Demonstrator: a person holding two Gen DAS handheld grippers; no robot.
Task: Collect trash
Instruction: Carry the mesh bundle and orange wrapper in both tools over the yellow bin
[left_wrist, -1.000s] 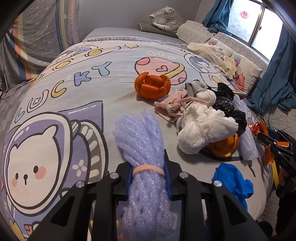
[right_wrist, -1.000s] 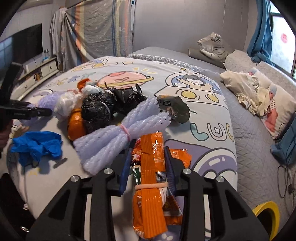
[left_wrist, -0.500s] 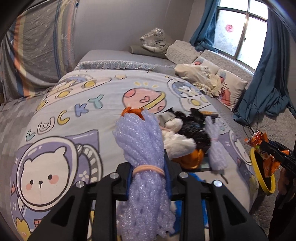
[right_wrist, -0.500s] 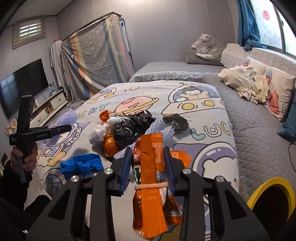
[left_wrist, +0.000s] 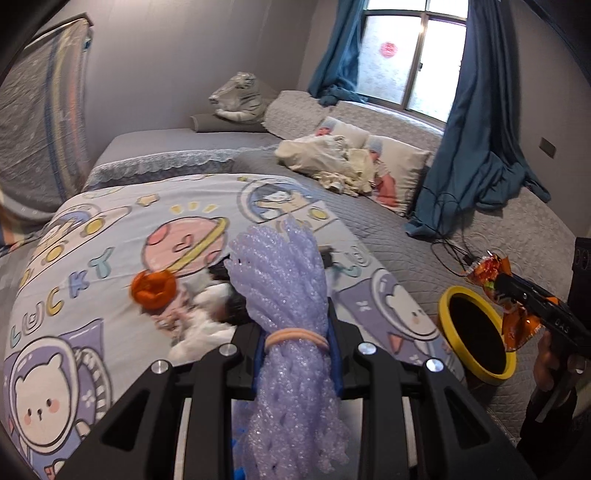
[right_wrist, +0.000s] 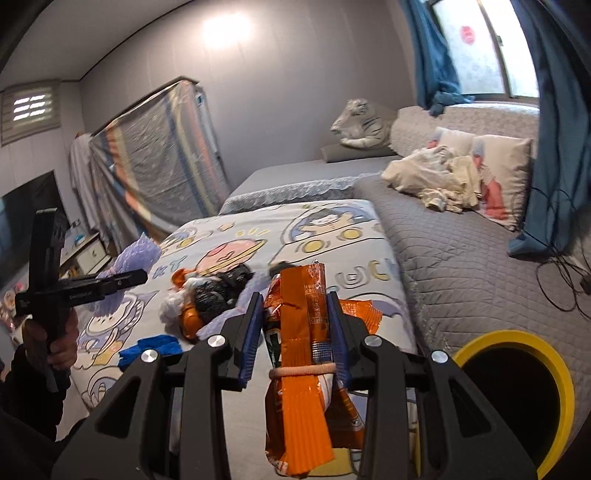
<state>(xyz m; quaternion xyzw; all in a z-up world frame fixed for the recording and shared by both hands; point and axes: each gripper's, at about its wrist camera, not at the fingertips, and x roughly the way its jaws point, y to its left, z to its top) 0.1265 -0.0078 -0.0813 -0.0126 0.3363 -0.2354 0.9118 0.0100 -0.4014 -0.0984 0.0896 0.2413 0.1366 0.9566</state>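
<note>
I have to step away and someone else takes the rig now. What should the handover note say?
Left gripper: shut on the purple foam netting.
Right gripper: shut on the orange snack wrapper.
The yellow-rimmed bin stands beside the bed, right of both loads.
Done: two pieces lifted off the bed.
Left: drop both in the bin, then collect the trash pile and blue glove on the cartoon blanket.

Left gripper (left_wrist: 295, 334): jaws clamped on a purple foam bundle (left_wrist: 288, 295), pointing downward. Right gripper (right_wrist: 295, 332): jaws clamped on an orange wrapper (right_wrist: 303, 332) (each gripper hand-held by its grip).
</note>
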